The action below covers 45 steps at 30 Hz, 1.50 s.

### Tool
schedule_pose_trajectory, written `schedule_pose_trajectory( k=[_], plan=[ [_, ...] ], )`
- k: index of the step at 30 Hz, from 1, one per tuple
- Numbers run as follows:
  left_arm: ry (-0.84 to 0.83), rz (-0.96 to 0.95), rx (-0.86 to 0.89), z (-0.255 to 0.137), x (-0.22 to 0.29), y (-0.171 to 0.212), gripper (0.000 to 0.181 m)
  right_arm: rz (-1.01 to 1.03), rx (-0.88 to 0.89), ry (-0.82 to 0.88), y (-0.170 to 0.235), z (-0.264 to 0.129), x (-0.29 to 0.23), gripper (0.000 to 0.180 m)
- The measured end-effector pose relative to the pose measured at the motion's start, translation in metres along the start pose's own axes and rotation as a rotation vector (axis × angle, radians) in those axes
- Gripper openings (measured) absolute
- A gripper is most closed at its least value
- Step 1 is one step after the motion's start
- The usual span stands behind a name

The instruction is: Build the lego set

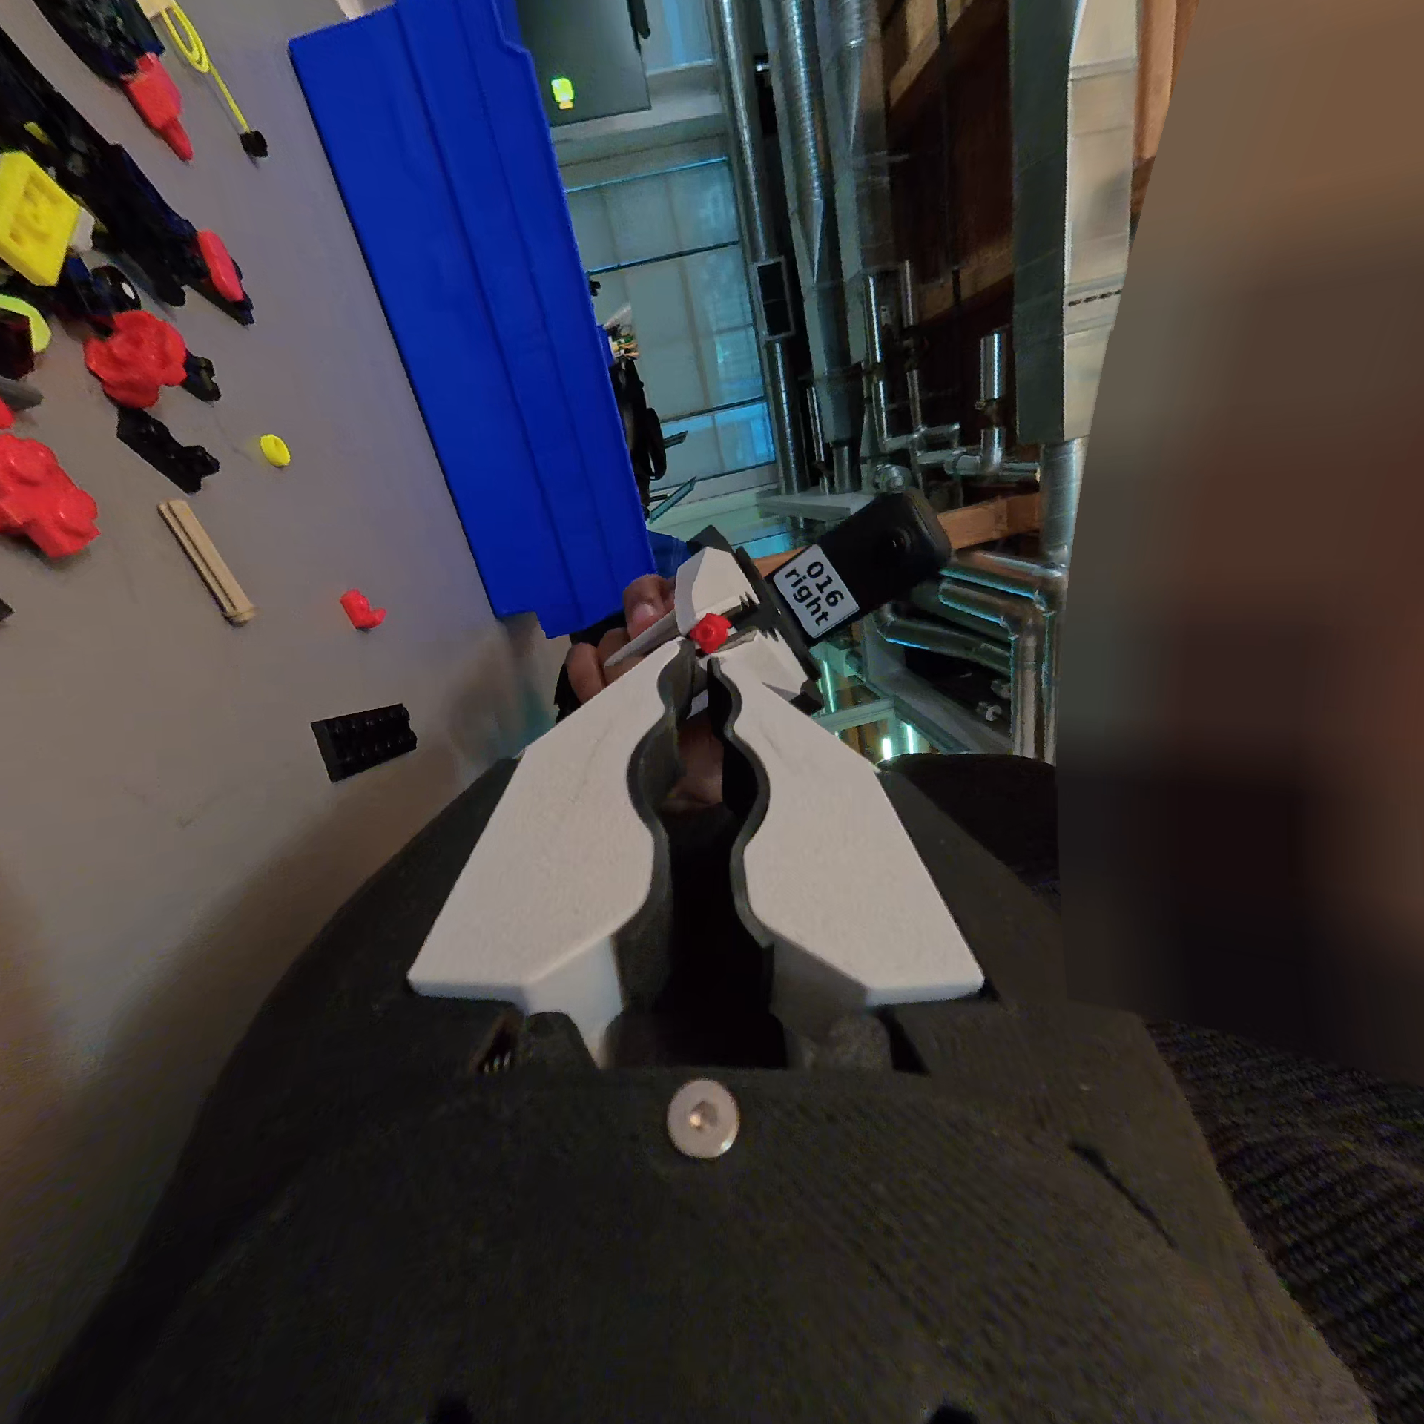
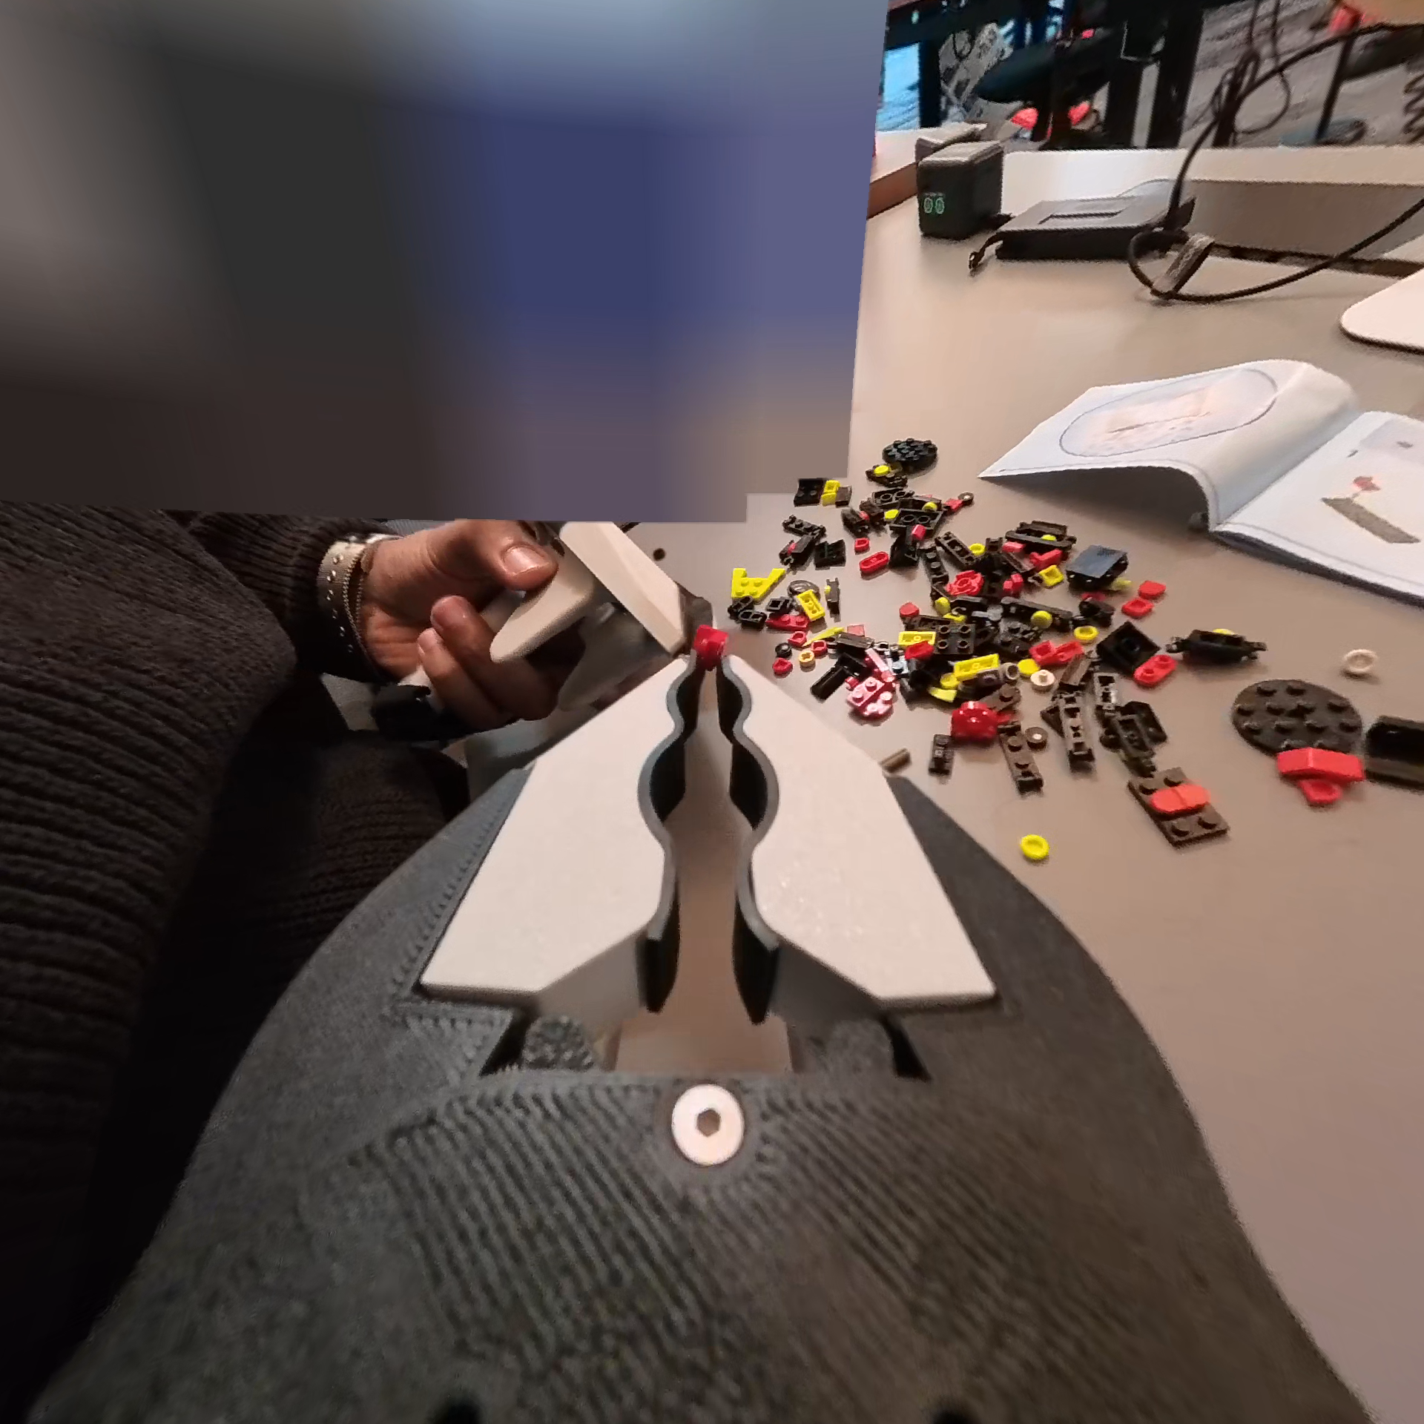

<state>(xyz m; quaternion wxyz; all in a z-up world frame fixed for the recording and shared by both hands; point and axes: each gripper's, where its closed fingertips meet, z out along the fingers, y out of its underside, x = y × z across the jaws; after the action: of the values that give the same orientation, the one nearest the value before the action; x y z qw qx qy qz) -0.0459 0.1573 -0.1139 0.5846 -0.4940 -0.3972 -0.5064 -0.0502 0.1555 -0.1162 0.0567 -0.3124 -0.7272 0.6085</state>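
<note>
A small red lego piece (image 2: 709,641) is pinched at the tips of my right gripper (image 2: 709,664), held in the air above the near table edge. The piece (image 1: 707,632) also shows in the left wrist view, between the fingers of the right gripper (image 1: 717,616). My left gripper (image 1: 697,663) is closed to a narrow slit with its tips right against the red piece. I cannot tell whether it grips anything. In the right wrist view the left gripper (image 2: 678,628) meets the piece from the upper left, held by a hand (image 2: 462,616).
A pile of loose black, red and yellow lego pieces (image 2: 1002,639) lies on the grey table (image 2: 1156,1002). An open instruction booklet (image 2: 1233,462) lies behind it. A black round plate (image 2: 1294,713) is at the right. A blue bin (image 1: 478,308) stands beyond the pieces. Left and right tips are no more than a few centimetres apart.
</note>
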Motion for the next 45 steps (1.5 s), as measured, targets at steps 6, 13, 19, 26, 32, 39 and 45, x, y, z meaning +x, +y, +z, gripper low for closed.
schedule_pose_trajectory(
  k=[6,13,19,26,32,39,45],
  plan=[
    [-0.134,0.284,-0.056,-0.003,-0.001,-0.003,0.008,0.284,0.007,-0.141,0.008,0.0,0.0,0.002],
    [-0.406,0.949,-0.284,-0.011,-0.014,0.01,0.009,0.68,0.007,-0.302,0.019,-0.003,-0.001,0.001],
    [-0.456,1.068,-0.397,-0.009,-0.027,0.025,0.009,0.701,-0.09,-0.303,0.036,0.0,-0.008,0.002],
    [-0.468,1.11,-0.43,-0.008,-0.031,0.03,0.004,0.72,-0.126,-0.346,0.041,0.002,-0.017,0.002],
    [-0.439,1.09,-0.447,-0.008,-0.029,0.034,0.003,0.726,-0.136,-0.359,0.042,0.002,-0.02,0.002],
    [-0.432,1.094,-0.461,-0.008,-0.03,0.037,0.005,0.719,-0.148,-0.361,0.044,0.002,-0.021,0.002],
    [-0.468,1.129,-0.499,-0.01,-0.037,0.04,0.008,0.699,-0.172,-0.341,0.048,0.003,-0.02,0.002]
  ],
)
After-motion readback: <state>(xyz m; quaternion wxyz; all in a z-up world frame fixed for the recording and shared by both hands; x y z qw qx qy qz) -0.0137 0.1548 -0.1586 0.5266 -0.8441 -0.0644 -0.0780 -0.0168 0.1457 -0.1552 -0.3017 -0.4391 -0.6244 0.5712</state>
